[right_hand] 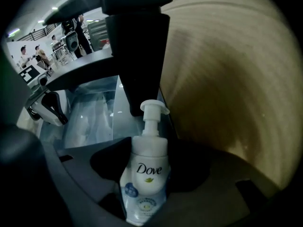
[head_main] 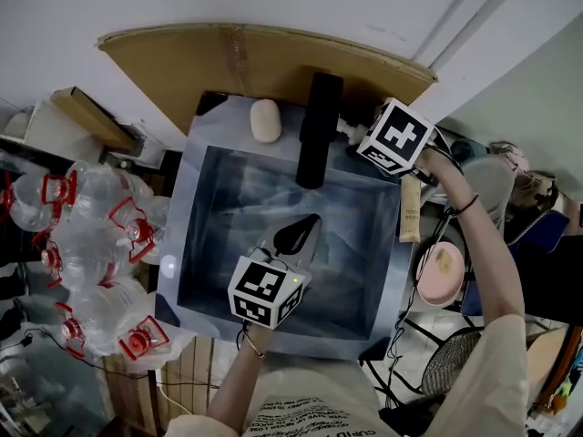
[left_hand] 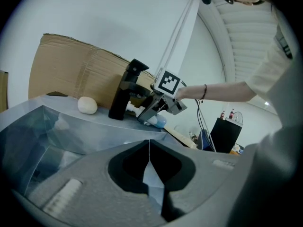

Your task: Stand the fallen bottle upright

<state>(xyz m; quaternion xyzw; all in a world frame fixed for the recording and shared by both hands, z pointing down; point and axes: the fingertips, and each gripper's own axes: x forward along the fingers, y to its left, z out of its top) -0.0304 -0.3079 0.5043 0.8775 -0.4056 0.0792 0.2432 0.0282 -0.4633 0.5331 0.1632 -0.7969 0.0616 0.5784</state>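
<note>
Bottle, a small plastic pump type, lies on the sink rim at 1 o'clock, its body clamped by the right gripper. The left gripper hangs closed and empty at 6 o'clock. The bottle is probably light and slick; a mid-body grip suits tipping it up.

Right gripper view, bottom edge: the bottle is cut off at its base, its lower sides hidden behind my jaws. Head view, upper right: my right gripper covers nearly all of it (one white bit shows). Left gripper view, right of centre: two tiny bottles, type unreadable.
</note>
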